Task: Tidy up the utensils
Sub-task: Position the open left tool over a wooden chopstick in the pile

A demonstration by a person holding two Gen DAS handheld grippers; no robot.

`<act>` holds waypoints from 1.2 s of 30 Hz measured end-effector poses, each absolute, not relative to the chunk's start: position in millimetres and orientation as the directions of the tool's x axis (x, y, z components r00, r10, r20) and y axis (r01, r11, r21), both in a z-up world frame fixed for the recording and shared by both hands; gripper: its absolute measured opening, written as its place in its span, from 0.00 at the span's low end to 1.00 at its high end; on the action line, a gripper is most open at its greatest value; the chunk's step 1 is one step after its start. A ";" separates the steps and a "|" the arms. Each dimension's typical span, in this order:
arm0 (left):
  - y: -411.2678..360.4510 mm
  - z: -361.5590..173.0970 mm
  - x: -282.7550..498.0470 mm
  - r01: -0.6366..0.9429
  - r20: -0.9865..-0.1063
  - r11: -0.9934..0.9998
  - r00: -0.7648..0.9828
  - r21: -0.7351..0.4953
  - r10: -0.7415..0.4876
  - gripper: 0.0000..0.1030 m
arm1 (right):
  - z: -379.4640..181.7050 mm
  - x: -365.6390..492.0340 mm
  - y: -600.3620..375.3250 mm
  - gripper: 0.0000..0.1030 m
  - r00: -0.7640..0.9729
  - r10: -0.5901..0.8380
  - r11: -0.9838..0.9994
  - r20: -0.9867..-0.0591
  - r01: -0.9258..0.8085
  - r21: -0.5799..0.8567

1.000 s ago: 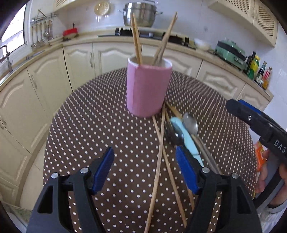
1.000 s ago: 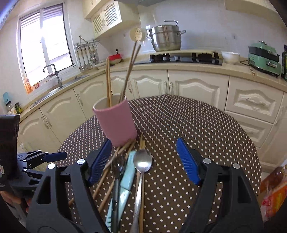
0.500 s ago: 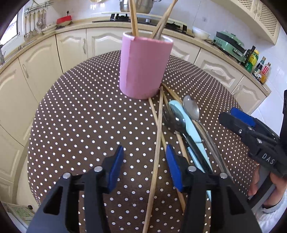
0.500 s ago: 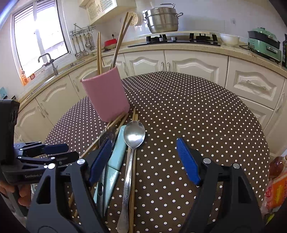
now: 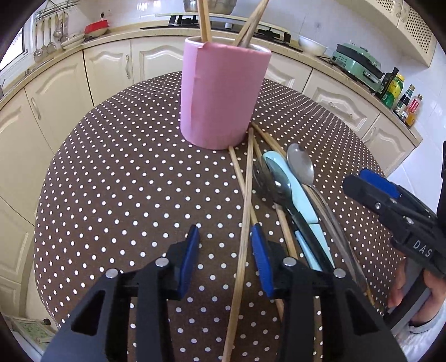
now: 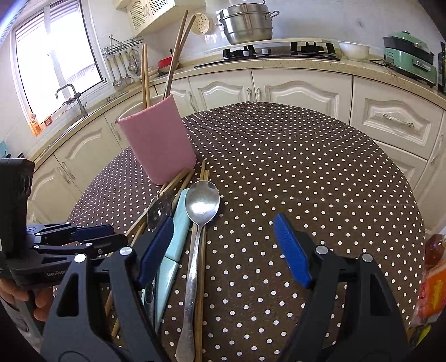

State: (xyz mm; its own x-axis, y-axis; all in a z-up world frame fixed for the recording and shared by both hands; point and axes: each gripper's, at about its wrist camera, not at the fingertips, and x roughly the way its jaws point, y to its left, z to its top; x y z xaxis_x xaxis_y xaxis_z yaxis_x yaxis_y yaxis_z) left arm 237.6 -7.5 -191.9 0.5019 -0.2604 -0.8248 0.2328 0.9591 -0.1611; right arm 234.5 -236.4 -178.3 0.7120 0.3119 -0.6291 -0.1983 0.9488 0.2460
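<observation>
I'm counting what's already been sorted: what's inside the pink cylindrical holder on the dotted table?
Wooden chopsticks stick up out of the pink cylindrical holder: one pair stands upright, another leans. Its wall hides their lower ends and anything shorter inside.

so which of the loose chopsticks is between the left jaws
The leftmost chopstick, lying alone on the cloth as the left gripper closes around it; the other loose ones lie right of it among the spoons.

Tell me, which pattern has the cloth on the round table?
Brown tablecloth with white dots, clearest in right wrist view.
</observation>
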 end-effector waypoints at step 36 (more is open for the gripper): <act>-14.5 -194.6 249.2 0.234 -0.829 0.959 0.496 -0.159 -0.259 0.27 | -185.0 239.7 -238.7 0.72 0.691 0.323 0.945 -0.647 -0.193 0.265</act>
